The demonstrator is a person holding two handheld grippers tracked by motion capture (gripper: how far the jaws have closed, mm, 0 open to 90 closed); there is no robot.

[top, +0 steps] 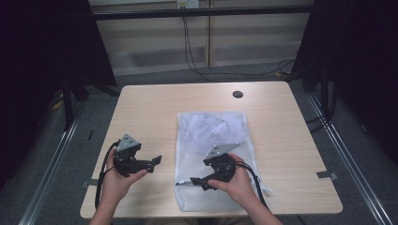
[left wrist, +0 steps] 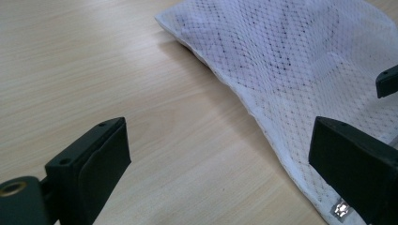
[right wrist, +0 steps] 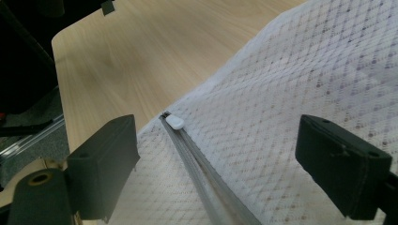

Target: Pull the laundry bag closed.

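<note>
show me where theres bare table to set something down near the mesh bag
Bare wood lies left of the mesh bag, between its left edge and the left gripper; along the far edge around the round grommet hole; and in the wide strip right of the bag to the table edge. It is crowded at the bag's near end, where the right gripper hovers over the zipper.

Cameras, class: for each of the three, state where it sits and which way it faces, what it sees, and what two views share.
High view: above the person's side, facing forward and down on the pale wooden table; forearms, left gripper, right gripper.
Left gripper view: rides that gripper, facing the white mesh laundry bag edge; open jaws.
Right gripper view: faces the bag's grey zip and white zip pull; open jaws.
Shared: bag, table.
</note>
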